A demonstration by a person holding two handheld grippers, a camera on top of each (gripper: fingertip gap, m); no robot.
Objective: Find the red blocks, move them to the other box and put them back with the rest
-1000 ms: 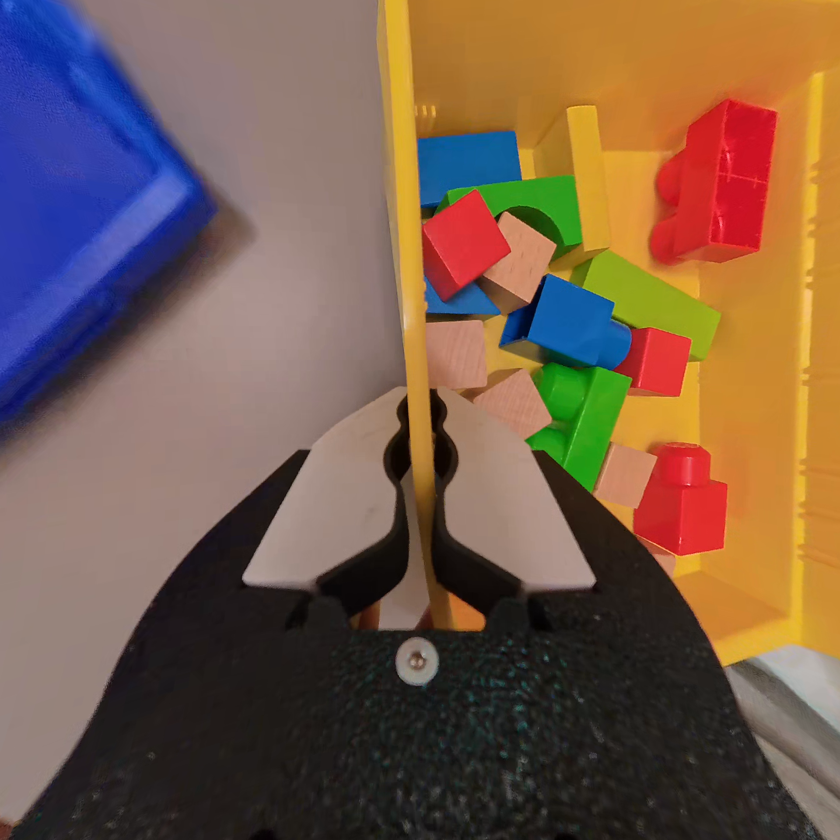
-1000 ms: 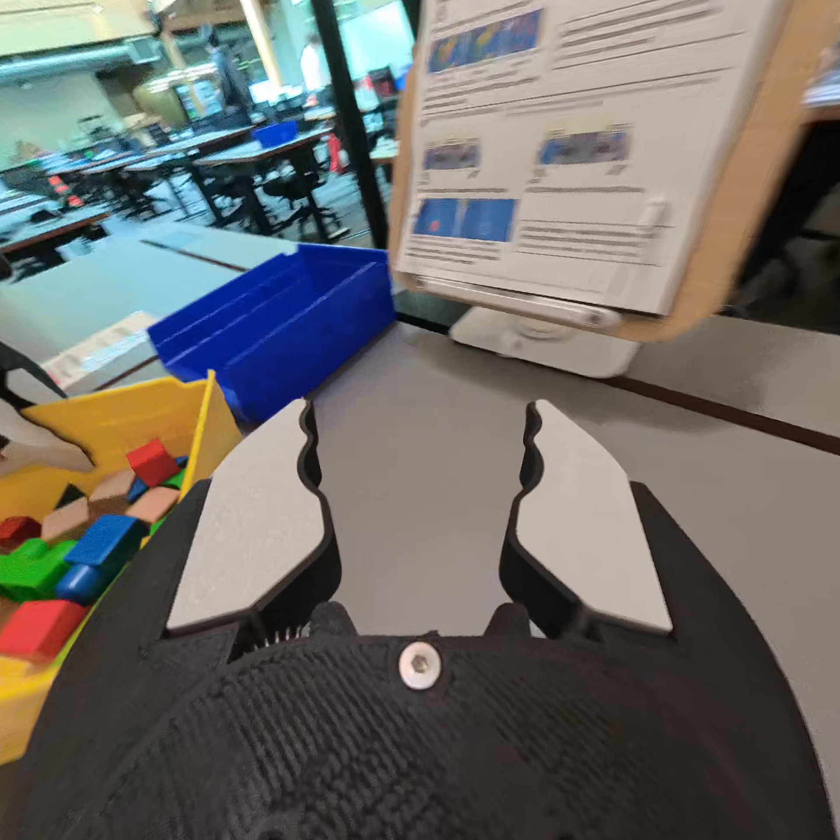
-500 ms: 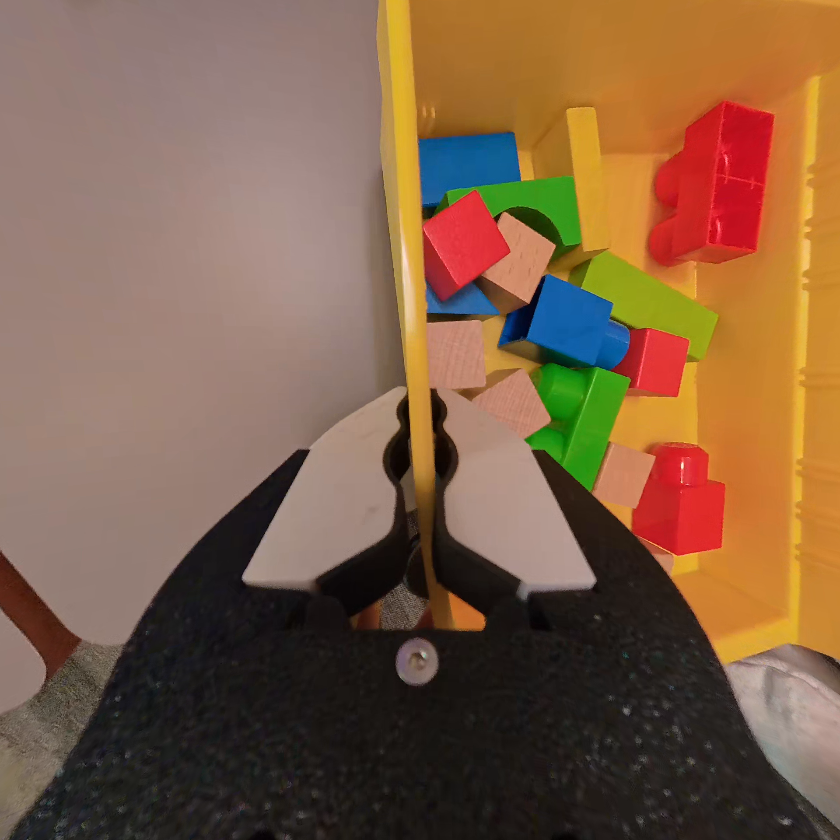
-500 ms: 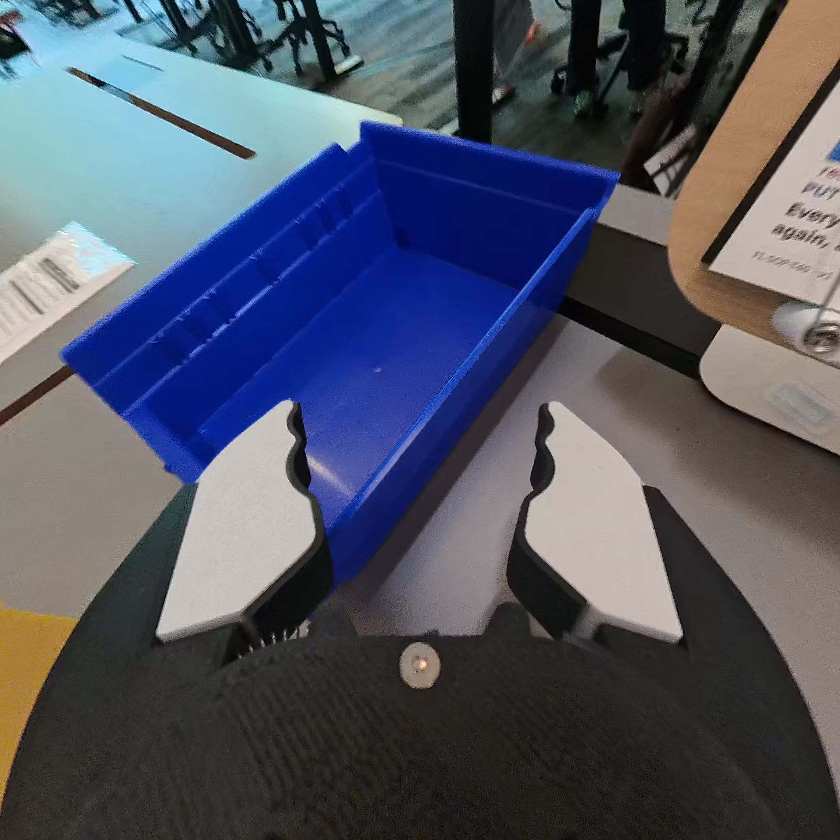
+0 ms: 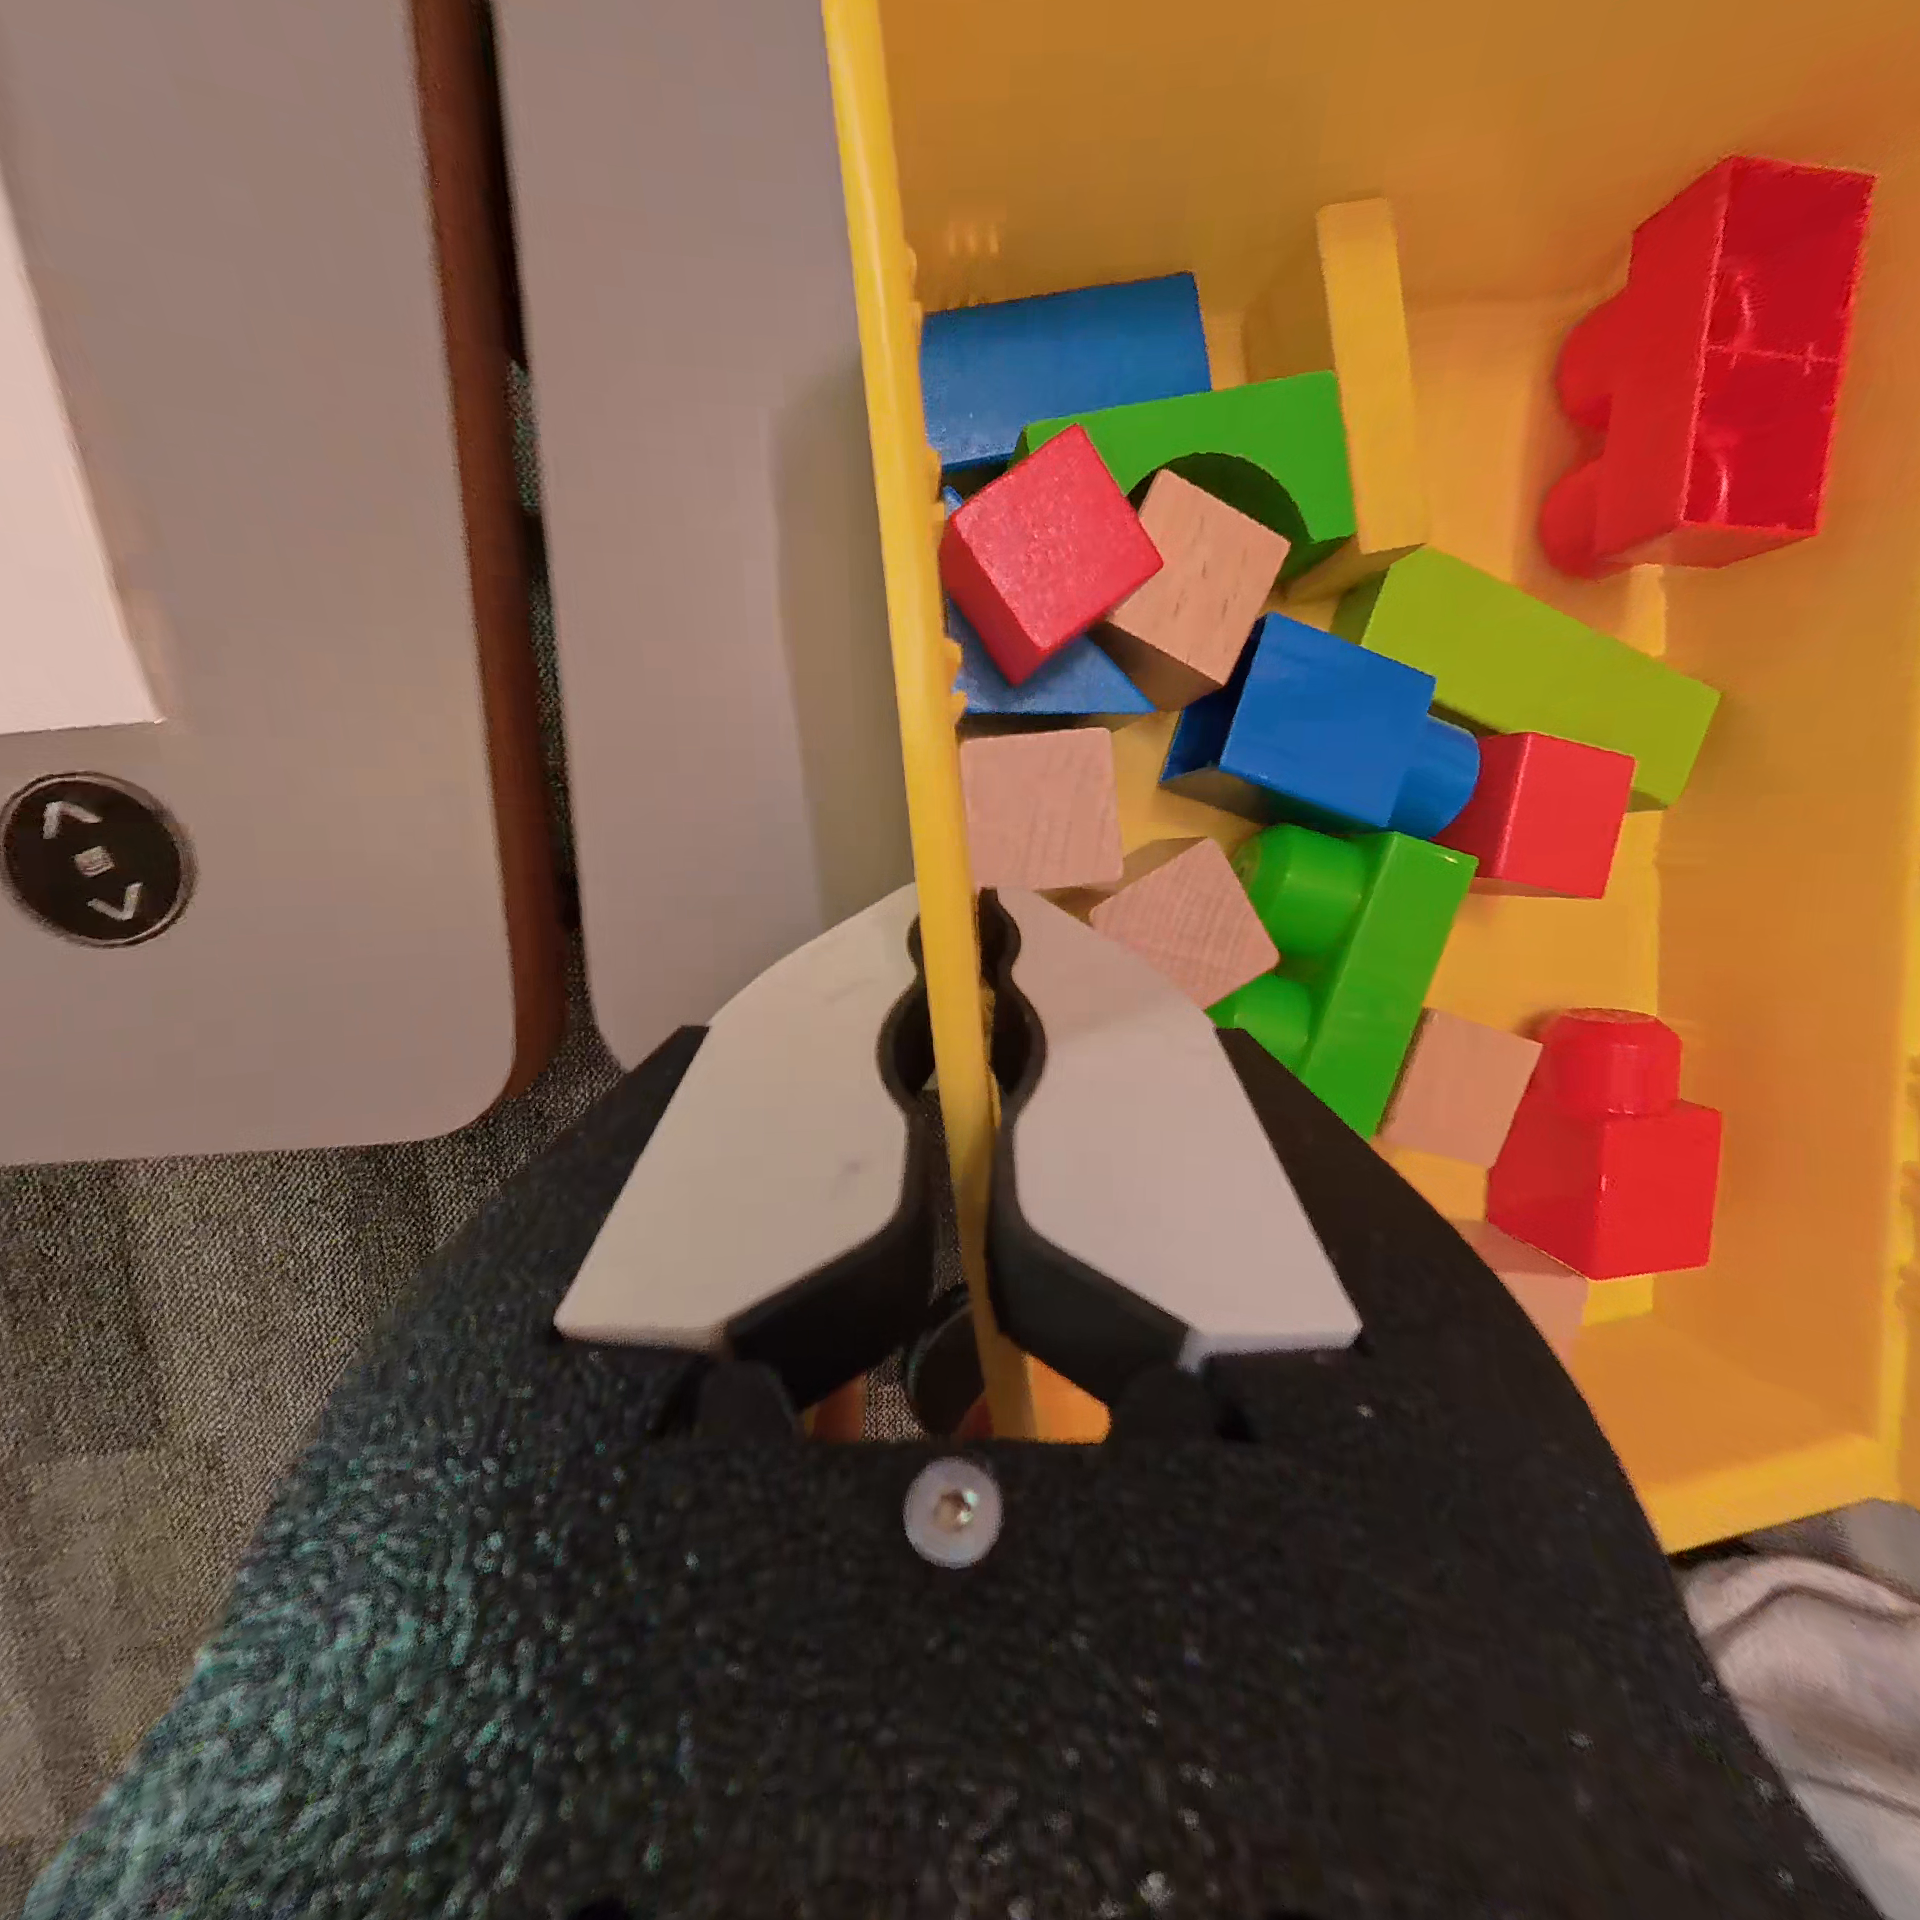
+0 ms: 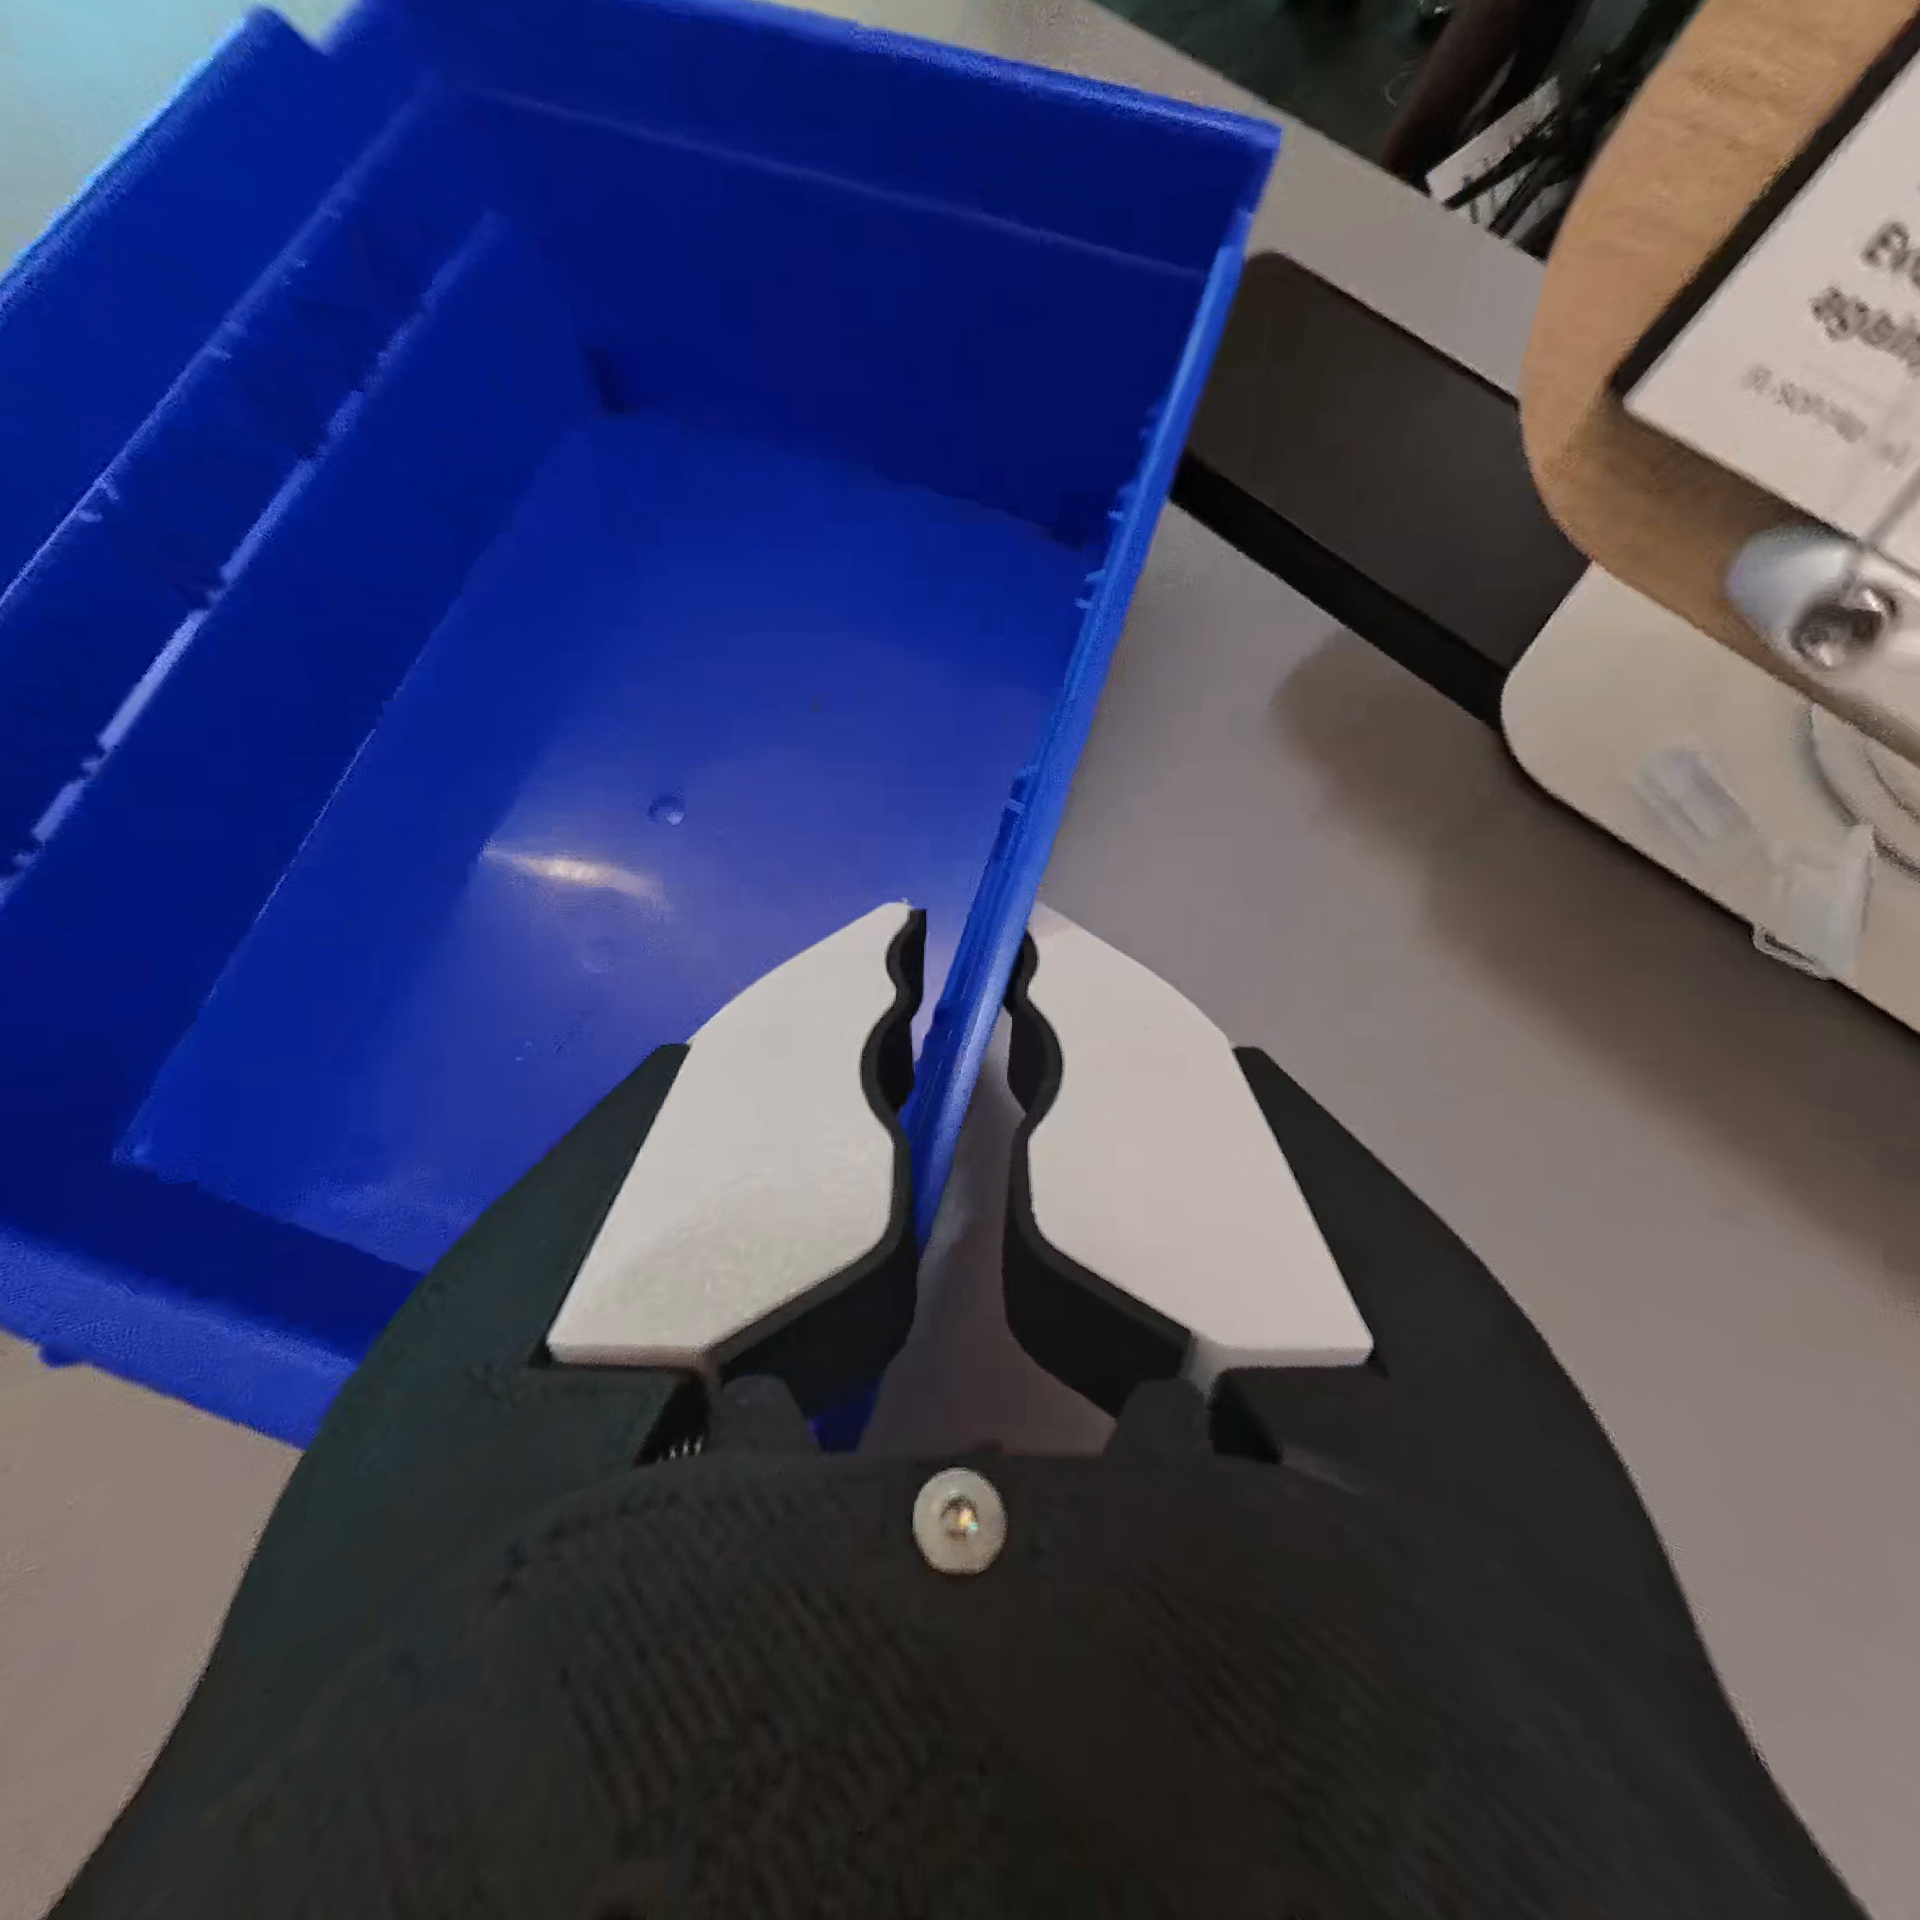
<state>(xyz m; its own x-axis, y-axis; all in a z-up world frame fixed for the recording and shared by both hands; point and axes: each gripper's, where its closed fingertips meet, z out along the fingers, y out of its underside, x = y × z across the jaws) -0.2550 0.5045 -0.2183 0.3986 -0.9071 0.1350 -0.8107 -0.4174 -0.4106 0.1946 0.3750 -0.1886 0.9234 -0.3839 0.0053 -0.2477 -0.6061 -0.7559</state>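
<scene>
Red blocks lay in the yellow box (image 5: 1299,125), mixed with blue, green and plain wooden ones: a red cube (image 5: 1049,551) against the left wall on top of the heap, a large studded red brick (image 5: 1714,364) alone near the far right corner, a small red block (image 5: 1548,810) wedged behind a blue brick (image 5: 1309,727), and a studded red one (image 5: 1605,1153) by the near end. Wooden cubes and a green brick (image 5: 1351,956) crowded the near left side (little bare floor there), while the right side was more open. The left gripper (image 5: 961,935) was clamped on the yellow box's left wall, both pads tight to it. Beyond that wall, desk edges and grey carpet showed below.

The blue box (image 6: 727,312) sat on the desk with nothing inside. The right gripper (image 6: 971,935) straddled its right wall, nearly closed; the right pad touched it, a sliver of gap showed at the left tip. A white stand (image 6: 1662,779) stood near on the right.
</scene>
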